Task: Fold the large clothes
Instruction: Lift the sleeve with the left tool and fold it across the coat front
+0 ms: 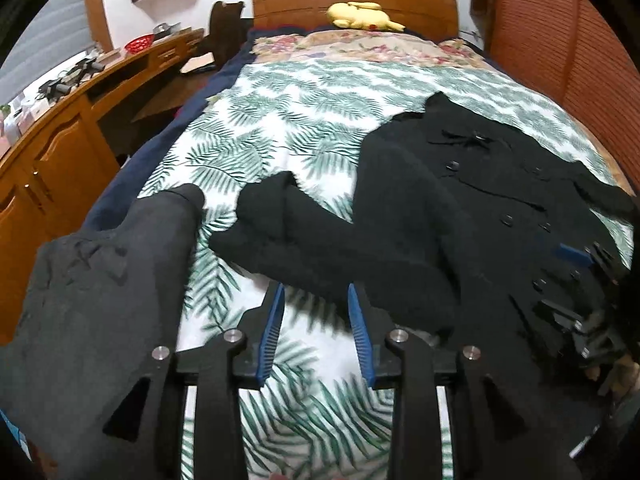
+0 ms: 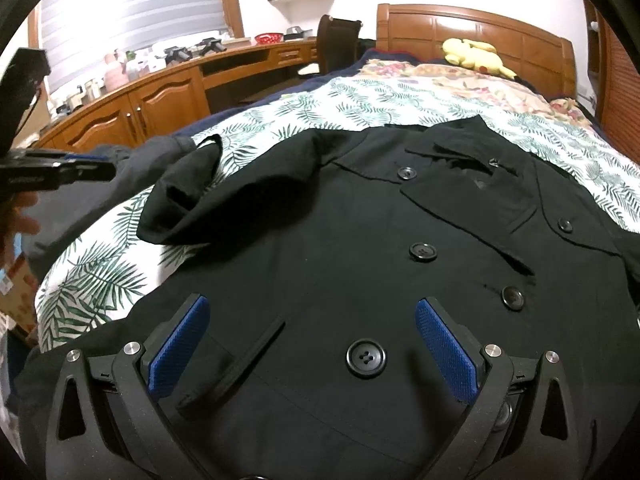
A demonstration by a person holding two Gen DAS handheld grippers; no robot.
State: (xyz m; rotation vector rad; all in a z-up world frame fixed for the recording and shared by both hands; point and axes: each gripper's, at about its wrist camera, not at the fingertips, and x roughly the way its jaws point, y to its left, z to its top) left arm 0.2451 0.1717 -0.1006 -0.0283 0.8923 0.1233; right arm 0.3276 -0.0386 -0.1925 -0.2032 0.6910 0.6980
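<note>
Leaf-printed bedding [image 1: 288, 128] covers the bed, and a black coat [image 2: 360, 248] lies buttoned-side up along it, collar toward the headboard [image 2: 480, 36], hem at the foot edge, long axis down the bed's length. Its left sleeve [image 1: 288, 224] lies crumpled out toward the bed's left edge. The left gripper [image 1: 316, 312] hovers just short of that sleeve, jaws partly apart and empty. The right gripper [image 2: 312, 340] hangs wide and empty over the lower front. Grasping the sleeve near its cuff should let it fold cleanly across the chest.
</note>
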